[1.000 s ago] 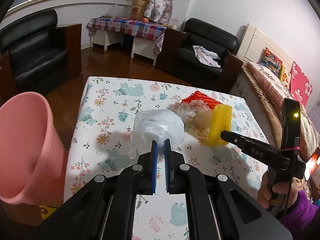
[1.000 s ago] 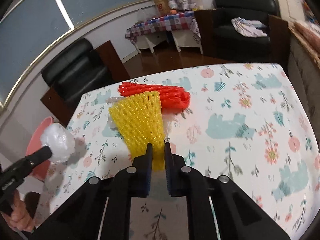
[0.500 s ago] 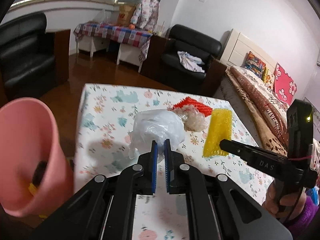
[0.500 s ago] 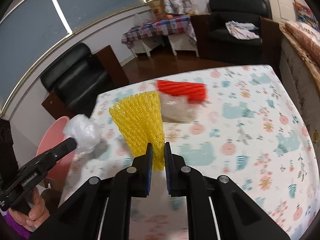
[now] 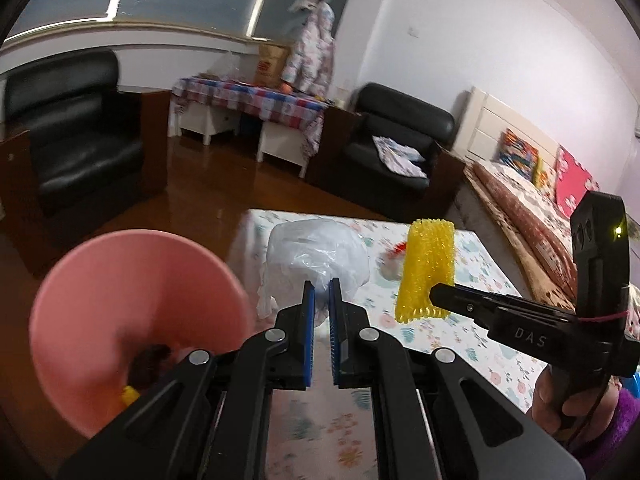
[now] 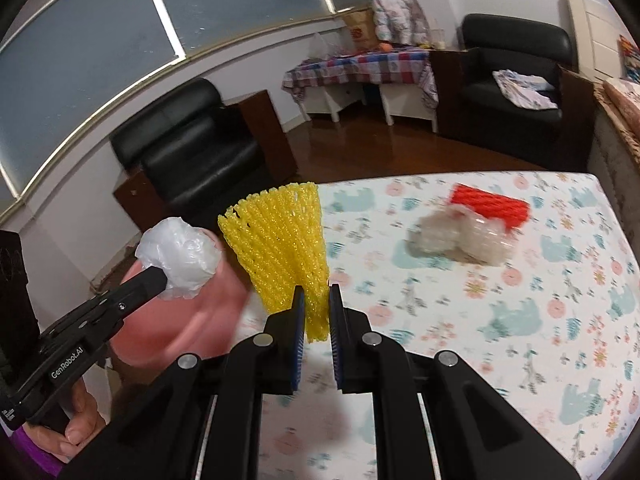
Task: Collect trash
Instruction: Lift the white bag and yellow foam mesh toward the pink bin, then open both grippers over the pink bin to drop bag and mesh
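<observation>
Both grippers have lifted off the table since the earlier frames and swung toward the pink bin, each carrying its catch. Left gripper is clamped on a crumpled white bag, which bulges out past the fingertips, beside the bin's rim. Right gripper pinches the narrow end of a yellow net; the net fans upward from the jaws, raised above the table's left edge, close to the bin. A red net and a clear wad lie touching each other near the table's far edge (well apart from both grippers). Dark and yellow scraps sit in the bin's bottom.
</observation>
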